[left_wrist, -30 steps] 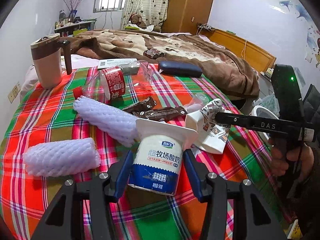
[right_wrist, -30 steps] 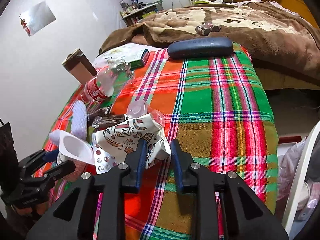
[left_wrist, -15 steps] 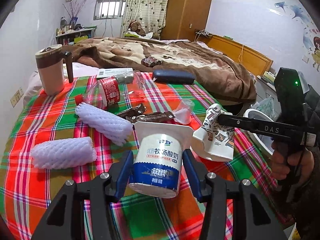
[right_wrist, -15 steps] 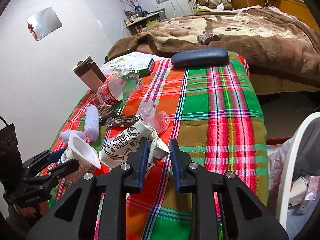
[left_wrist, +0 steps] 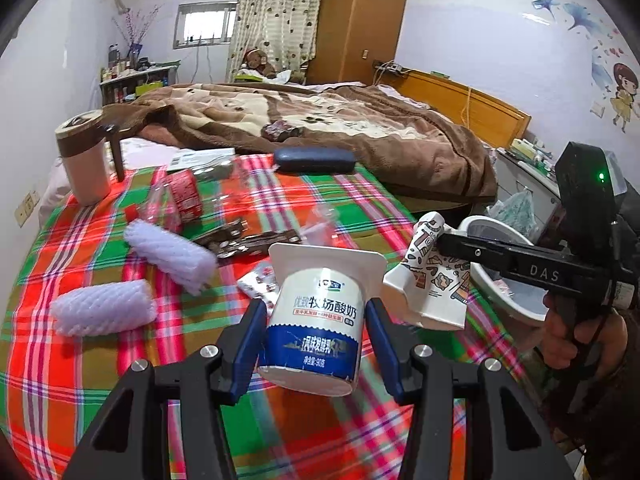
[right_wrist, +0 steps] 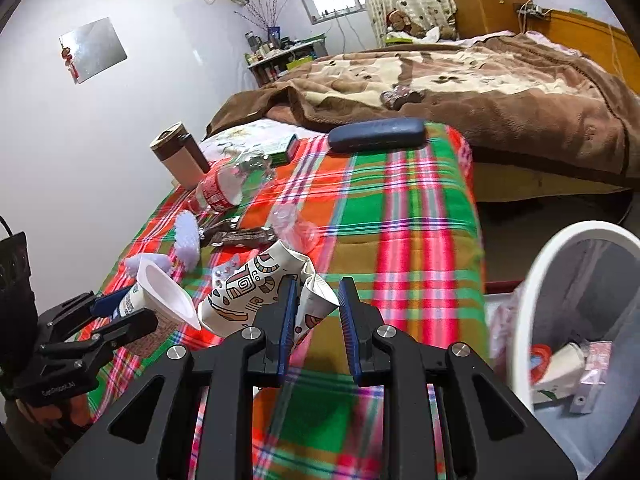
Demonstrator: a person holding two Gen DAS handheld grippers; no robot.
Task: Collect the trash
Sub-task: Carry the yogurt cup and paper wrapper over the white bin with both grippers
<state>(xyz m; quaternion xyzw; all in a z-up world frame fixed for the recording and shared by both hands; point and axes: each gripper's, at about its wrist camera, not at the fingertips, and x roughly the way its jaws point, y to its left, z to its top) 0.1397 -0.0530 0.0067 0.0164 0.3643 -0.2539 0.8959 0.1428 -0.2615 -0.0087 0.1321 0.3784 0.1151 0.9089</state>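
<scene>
Left wrist view, L to R: brown-lidded mug (left_wrist: 82,164) at far L of the plaid cloth (left_wrist: 80,392), two white foam nets (left_wrist: 104,308) nearer, a crushed clear bottle w/ red label (left_wrist: 182,196), dark snack wrappers (left_wrist: 252,238), a blister pack (left_wrist: 258,282); a dark glasses case (left_wrist: 314,160) lies at the far edge. Centre: left gripper (left_wrist: 316,344) has its blue fingers (left_wrist: 250,340) clamped on the sides of a yogurt cup (left_wrist: 316,320), cup upright-ish, wide flanged mouth tipped away from the camera, clear of the cloth. Just R of it the right gripper (right_wrist: 316,312) pinches a crumpled patterned paper cup (right_wrist: 256,292); fingers nearly together on a flattened fold, so gripping it. The paper cup's long axis runs off to the L of those fingers in the right wrist view, most of it hanging outside the grip. Far R: white bin (right_wrist: 532,304), below the bed edge, some trash already inside. Key relation: bin sits R of both loads and lower; the right gripper is plainly nearer, w/ the rim just beside its fingers, while the left has to cross past it. Prob. the paper cup goes in first, yogurt cup after. Risk: thin pinch on the paper fold may slip.
</scene>
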